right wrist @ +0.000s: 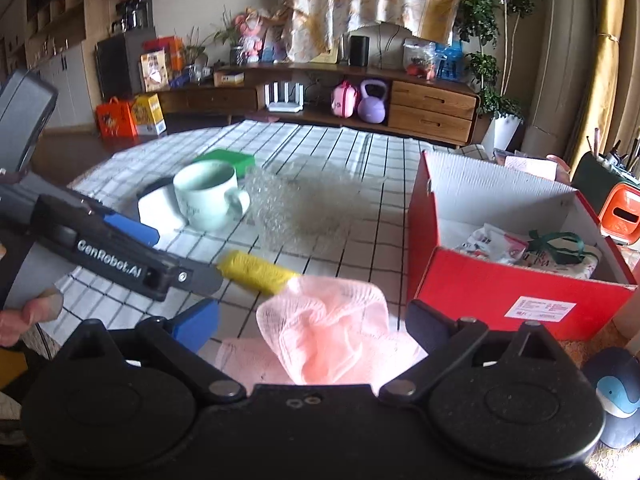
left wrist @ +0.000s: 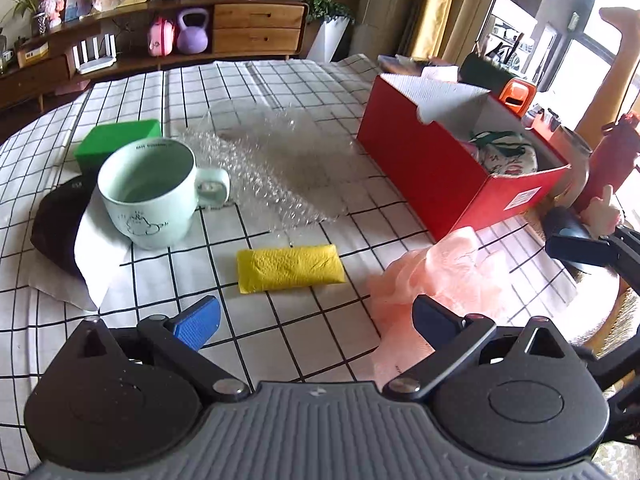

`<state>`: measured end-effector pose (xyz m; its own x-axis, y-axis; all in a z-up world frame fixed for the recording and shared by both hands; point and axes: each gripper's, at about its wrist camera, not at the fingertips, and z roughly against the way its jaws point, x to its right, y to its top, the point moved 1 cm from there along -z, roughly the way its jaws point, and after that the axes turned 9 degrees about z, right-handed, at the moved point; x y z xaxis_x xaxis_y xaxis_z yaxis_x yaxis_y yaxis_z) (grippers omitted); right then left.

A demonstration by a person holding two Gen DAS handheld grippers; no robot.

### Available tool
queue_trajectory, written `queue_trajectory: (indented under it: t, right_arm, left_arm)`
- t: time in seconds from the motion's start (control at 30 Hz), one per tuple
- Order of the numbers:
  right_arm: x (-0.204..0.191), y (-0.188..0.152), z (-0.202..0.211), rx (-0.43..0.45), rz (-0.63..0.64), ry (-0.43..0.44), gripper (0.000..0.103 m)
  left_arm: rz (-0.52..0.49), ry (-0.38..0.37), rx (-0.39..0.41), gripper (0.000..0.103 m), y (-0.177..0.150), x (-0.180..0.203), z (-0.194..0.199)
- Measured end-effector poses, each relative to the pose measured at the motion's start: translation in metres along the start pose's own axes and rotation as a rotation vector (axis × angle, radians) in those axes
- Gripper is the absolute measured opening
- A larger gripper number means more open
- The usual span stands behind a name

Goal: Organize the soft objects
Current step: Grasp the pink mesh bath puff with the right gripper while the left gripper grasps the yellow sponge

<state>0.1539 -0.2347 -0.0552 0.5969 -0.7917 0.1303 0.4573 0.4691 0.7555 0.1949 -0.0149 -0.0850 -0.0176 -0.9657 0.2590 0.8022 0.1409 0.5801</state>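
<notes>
A yellow sponge (left wrist: 290, 268) lies on the checked tablecloth just ahead of my left gripper (left wrist: 316, 322), which is open and empty. A pink mesh bath puff (left wrist: 444, 276) lies to the right of the sponge, in front of the red box (left wrist: 432, 168). In the right wrist view the puff (right wrist: 326, 324) sits between the open fingers of my right gripper (right wrist: 314, 328), apart from both pads. The sponge (right wrist: 256, 272) lies behind it. The red box (right wrist: 500, 284) is open and holds a floral fabric bundle (right wrist: 532, 252). A sheet of bubble wrap (left wrist: 272, 168) lies mid-table.
A mint mug (left wrist: 150, 192) stands on a white and dark cloth (left wrist: 64, 236) at the left, with a green block (left wrist: 116, 142) behind it. Bottles and an orange item (left wrist: 516, 96) stand past the box. The table edge is near at the right.
</notes>
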Motion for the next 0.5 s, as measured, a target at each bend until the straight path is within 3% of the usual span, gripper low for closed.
queue_trajectory:
  t: [0.23, 0.5]
  right_arm:
    - [-0.006, -0.018, -0.030, -0.052, 0.024, 0.030, 0.090]
    - [-0.002, -0.029, -0.052, -0.082, 0.031, 0.048, 0.087]
  left_arm:
    - [0.025, 0.032, -0.028, 0.103, 0.000, 0.000, -0.035]
    - [0.063, 0.088, -0.002, 0.103, 0.010, -0.003, -0.066]
